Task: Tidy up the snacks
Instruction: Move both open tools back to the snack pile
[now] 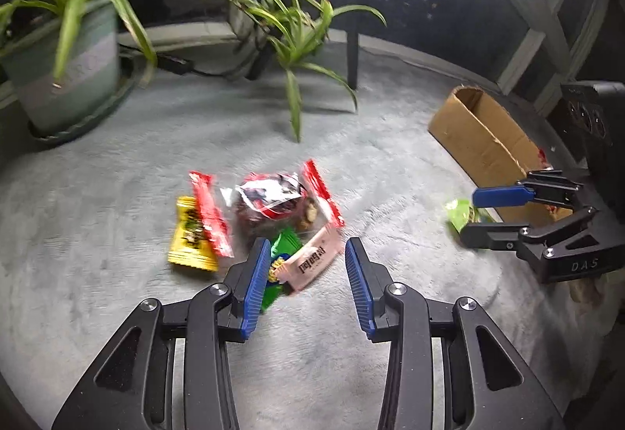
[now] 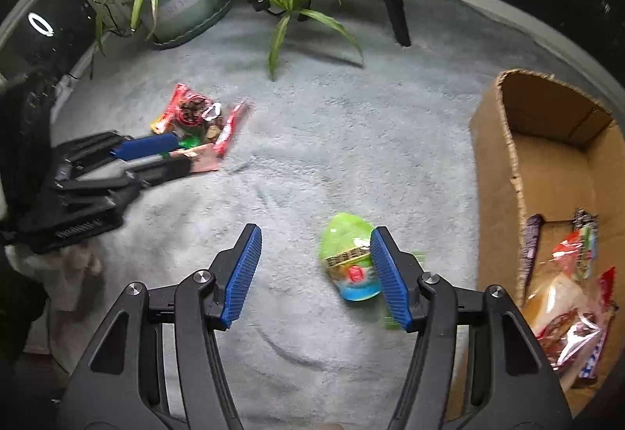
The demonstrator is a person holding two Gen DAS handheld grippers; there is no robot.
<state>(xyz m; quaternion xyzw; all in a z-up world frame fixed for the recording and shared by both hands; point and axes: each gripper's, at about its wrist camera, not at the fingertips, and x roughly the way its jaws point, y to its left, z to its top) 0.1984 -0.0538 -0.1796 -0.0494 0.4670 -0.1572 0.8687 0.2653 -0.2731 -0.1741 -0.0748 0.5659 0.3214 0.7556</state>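
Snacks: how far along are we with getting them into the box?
Done: several packets already lie in the cardboard box. In hand: nothing; the left gripper is open over the pink packet, the right gripper open beside the green packet. Left: those and the pile on the carpet.

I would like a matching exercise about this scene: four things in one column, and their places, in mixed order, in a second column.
Things:
1. pink packet
2. green egg-shaped snack
3. cardboard box
4. yellow packet

Places:
A. on the carpet beside the right gripper, next to its right finger
B. at the right side of the carpet, with snacks already inside
C. at the left edge of the snack pile, partly under a red stick packet
D. just ahead of the left gripper, on top of a green packet

Pairs: 1-D, 2-A, 3-B, 4-C
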